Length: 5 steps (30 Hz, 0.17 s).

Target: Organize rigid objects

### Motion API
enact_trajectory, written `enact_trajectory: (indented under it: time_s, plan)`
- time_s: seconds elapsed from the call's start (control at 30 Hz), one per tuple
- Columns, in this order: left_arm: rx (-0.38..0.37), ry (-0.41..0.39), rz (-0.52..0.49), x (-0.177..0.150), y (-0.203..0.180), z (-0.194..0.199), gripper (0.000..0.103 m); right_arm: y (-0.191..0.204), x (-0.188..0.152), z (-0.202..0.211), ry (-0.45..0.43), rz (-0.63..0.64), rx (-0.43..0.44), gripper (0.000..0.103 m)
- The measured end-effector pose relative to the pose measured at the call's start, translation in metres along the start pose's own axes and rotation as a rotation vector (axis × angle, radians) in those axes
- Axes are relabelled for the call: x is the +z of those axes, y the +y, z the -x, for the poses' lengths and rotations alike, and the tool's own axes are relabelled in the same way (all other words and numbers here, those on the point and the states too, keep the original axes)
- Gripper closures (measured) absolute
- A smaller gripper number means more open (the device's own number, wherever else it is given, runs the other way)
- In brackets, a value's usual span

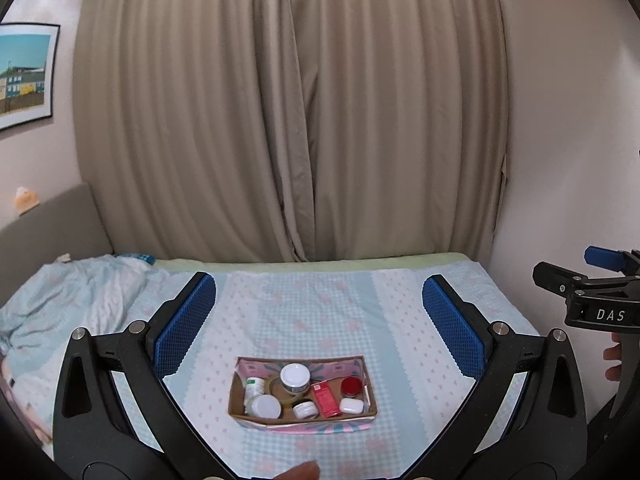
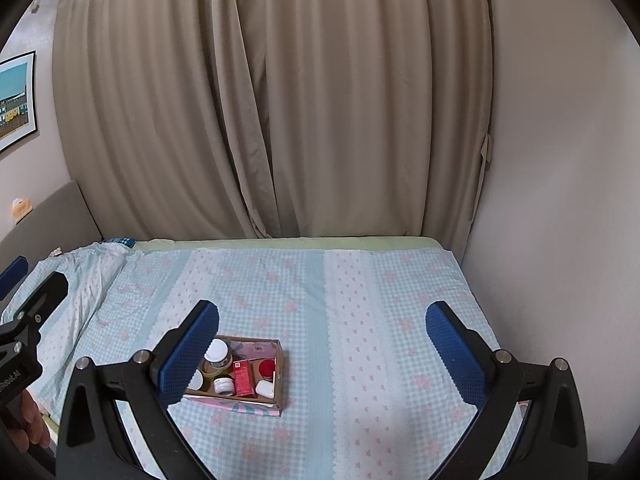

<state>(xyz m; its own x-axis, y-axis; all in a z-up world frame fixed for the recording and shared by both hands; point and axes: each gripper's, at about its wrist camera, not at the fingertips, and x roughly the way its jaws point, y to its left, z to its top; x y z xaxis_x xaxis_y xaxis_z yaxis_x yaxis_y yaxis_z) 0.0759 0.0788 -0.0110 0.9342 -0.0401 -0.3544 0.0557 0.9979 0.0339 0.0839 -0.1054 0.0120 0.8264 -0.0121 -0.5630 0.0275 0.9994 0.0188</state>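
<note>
A small cardboard box (image 1: 372, 388) with pink patterned sides sits on the bed. It holds several items: white-lidded jars (image 1: 295, 377), a red carton (image 1: 326, 400), a red-lidded jar (image 1: 351, 386) and a white case (image 1: 351, 405). My left gripper (image 1: 319, 304) is open and empty, held above and behind the box. My right gripper (image 2: 322, 332) is open and empty too, with the box (image 2: 280, 364) under its left finger (image 2: 188, 356). The right gripper also shows at the right edge of the left wrist view (image 1: 600, 304).
The bed (image 2: 360, 280) has a light blue checked sheet with pink flowers. A crumpled quilt (image 1: 68, 300) lies at its left. Beige curtains (image 1: 288, 112) hang behind it, a white wall (image 2: 560, 200) runs along the right, and a padded headboard (image 1: 48, 228) stands at the left.
</note>
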Motion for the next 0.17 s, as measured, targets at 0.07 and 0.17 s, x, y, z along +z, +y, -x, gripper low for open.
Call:
enact_trajectory:
  time_s: [0.07,0.17]
  plan:
    - [-0.005,0.006,-0.009,-0.001,0.002,-0.005,0.0,0.0,0.0,-0.005,0.006,-0.002,0.0,0.0]
    - [-0.018,0.032,-0.024,-0.004,0.003,-0.015,0.0,0.003,-0.001,-0.013,0.023,-0.003,-0.007,0.0]
